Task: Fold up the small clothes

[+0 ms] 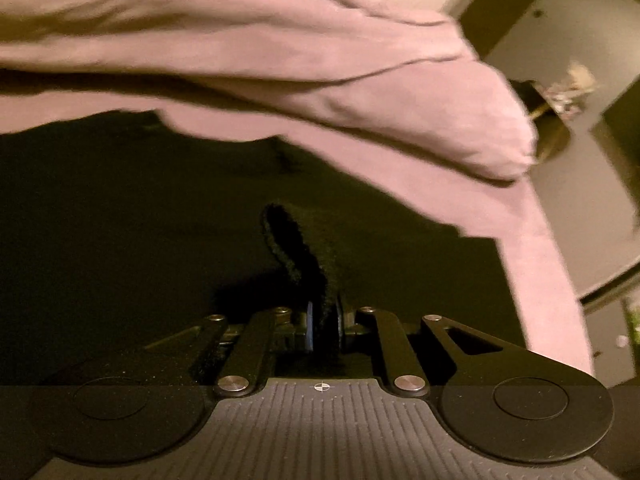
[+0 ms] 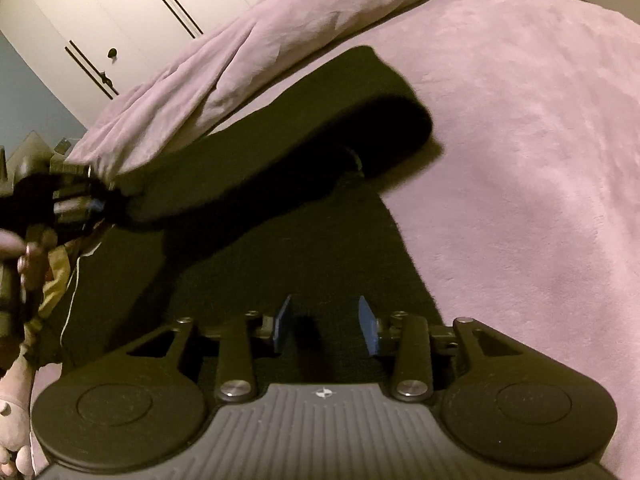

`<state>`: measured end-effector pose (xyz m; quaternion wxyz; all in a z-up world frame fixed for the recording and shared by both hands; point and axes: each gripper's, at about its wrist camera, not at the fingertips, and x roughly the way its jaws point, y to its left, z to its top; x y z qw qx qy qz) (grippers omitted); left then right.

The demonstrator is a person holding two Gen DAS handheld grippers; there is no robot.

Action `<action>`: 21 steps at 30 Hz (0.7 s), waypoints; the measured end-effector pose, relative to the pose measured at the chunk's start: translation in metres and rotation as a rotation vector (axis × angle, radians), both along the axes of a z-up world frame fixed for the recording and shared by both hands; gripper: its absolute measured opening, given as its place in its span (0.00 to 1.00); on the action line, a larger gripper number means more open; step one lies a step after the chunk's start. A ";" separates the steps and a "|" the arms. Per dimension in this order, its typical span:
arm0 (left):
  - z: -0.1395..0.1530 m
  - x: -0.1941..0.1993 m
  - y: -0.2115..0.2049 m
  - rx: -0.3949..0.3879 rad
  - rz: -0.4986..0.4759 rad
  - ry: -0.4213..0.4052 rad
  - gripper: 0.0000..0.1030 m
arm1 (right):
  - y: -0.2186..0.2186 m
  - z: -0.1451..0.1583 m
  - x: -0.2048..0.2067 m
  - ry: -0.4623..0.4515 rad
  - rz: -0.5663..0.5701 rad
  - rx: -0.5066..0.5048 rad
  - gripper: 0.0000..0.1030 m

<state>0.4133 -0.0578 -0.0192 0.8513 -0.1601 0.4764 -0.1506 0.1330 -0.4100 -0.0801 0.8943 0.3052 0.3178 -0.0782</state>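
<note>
A black garment (image 2: 280,168) lies on a pink bedspread (image 2: 520,160). My left gripper (image 1: 325,326) is shut on an edge of the black garment (image 1: 296,248) and lifts that part off the bed. In the right wrist view the left gripper (image 2: 86,202) shows at the far left, holding the raised black flap. My right gripper (image 2: 326,324) is open and empty, its blue pads (image 2: 370,326) just above the flat lower part of the garment.
A pink pillow (image 2: 224,72) lies along the bed's far side, behind the garment; it also shows in the left wrist view (image 1: 280,60). White wardrobe doors (image 2: 120,8) stand beyond it. The bed's edge and a dark floor (image 1: 580,208) lie at the right in the left wrist view.
</note>
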 end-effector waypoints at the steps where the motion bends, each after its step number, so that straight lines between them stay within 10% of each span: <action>1: -0.003 -0.001 0.006 0.012 0.015 0.008 0.15 | 0.001 0.000 0.001 0.002 0.001 -0.004 0.36; 4: -0.021 -0.005 0.023 0.041 0.058 0.029 0.37 | 0.004 0.000 0.002 0.006 -0.003 -0.011 0.38; 12: -0.068 0.009 0.030 -0.045 0.144 0.152 0.54 | 0.014 0.004 0.009 0.018 0.008 -0.042 0.44; 14: -0.071 0.012 0.032 -0.088 0.172 0.148 0.49 | 0.016 0.006 0.011 0.021 0.015 -0.052 0.44; 16: -0.072 0.015 0.032 -0.105 0.154 0.153 0.13 | 0.017 0.010 0.013 0.018 0.023 -0.067 0.44; 21: -0.045 0.014 0.029 -0.063 0.082 0.050 0.12 | 0.022 0.031 0.019 -0.020 0.023 -0.157 0.44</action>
